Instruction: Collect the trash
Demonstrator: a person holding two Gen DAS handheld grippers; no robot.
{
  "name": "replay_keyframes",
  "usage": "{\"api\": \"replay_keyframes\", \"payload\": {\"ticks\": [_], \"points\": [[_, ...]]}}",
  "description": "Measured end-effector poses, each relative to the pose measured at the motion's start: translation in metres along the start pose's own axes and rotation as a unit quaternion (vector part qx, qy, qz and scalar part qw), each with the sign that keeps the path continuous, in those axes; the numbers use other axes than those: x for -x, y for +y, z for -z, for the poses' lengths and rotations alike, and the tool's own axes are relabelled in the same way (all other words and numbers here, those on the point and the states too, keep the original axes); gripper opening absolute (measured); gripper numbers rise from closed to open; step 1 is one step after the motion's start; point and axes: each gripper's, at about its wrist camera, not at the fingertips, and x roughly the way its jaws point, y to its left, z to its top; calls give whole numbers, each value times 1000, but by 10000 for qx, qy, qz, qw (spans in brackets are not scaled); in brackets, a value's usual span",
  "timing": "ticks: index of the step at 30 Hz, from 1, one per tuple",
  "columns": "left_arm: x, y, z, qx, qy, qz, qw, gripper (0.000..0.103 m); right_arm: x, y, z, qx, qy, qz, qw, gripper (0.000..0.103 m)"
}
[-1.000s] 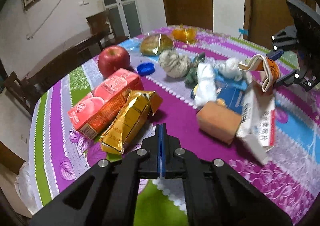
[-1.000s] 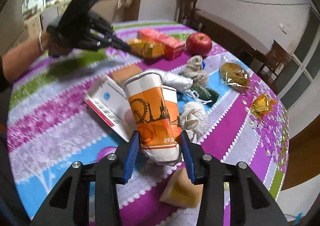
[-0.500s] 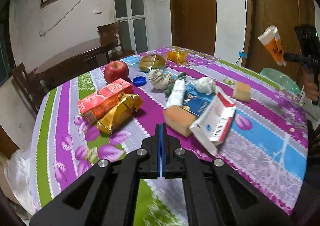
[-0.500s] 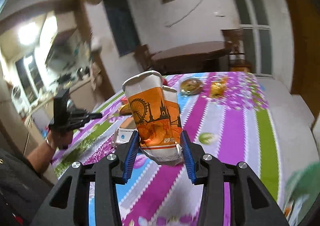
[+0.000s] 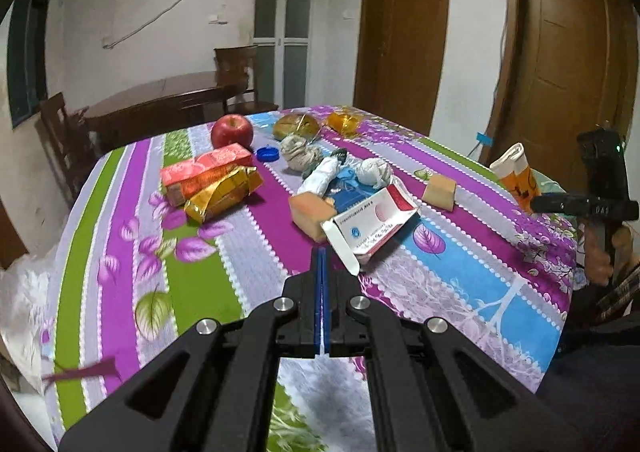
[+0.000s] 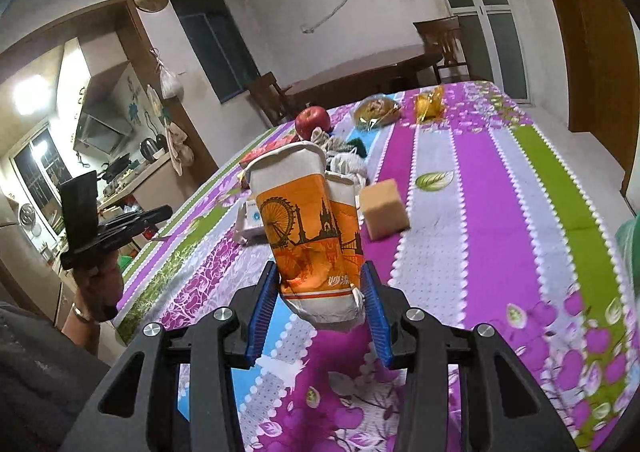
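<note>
My right gripper [image 6: 318, 288] is shut on a crushed orange-and-white paper cup [image 6: 308, 219], held upright above the table's near side. From the left wrist view the same cup [image 5: 516, 175] hangs off the table's right edge. My left gripper [image 5: 321, 264] is shut with nothing in it, back over the near edge of the flowered tablecloth [image 5: 120, 252]. Loose items lie mid-table: an open white-and-red carton [image 5: 370, 226], a gold wrapper [image 5: 222, 193], crumpled tissue [image 5: 376, 171] and a rolled white wrapper [image 5: 320, 177].
Two tan blocks [image 5: 310, 211] [image 5: 440, 189], a red juice box [image 5: 204, 171], an apple [image 5: 232, 130], a blue cap [image 5: 267, 153] and a bagged bun [image 5: 296, 125] share the table. A green container edge [image 6: 628, 244] shows at the right. Wooden chairs and a dark table stand behind.
My left gripper has drawn back from the clutter, still shut. My right gripper has carried the cup from over the pile out past the table's side, rolling as it went.
</note>
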Motion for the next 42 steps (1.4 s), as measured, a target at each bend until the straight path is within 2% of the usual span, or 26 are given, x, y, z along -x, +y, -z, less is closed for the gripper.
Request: {"api": "replay_keyframes", "payload": {"ticks": [7, 11, 14, 17, 24, 32, 42], "points": [[-3, -11, 10, 244, 86, 41, 9997, 0, -16, 2, 8, -100, 116, 12, 9999, 44], [-15, -23, 16, 101, 224, -104, 9996, 0, -20, 4, 13, -100, 133, 80, 9998, 44], [-31, -34, 20, 29, 522, -81, 9986, 0, -21, 3, 16, -106, 137, 136, 9998, 44], [-31, -41, 17, 7, 489, -17, 9988, 0, -19, 1, 15, -100, 95, 176, 9998, 44], [-30, -57, 7, -59, 471, 105, 9988, 0, -5, 0, 16, -48, -129, 375, 9992, 44], [-30, -68, -1, -112, 533, 166, 9984, 0, 27, -25, 13, -323, -587, 832, 9943, 44], [-37, -88, -7, -293, 618, 273, 9973, 0, 40, -34, 16, -375, -770, 914, 9921, 44]]}}
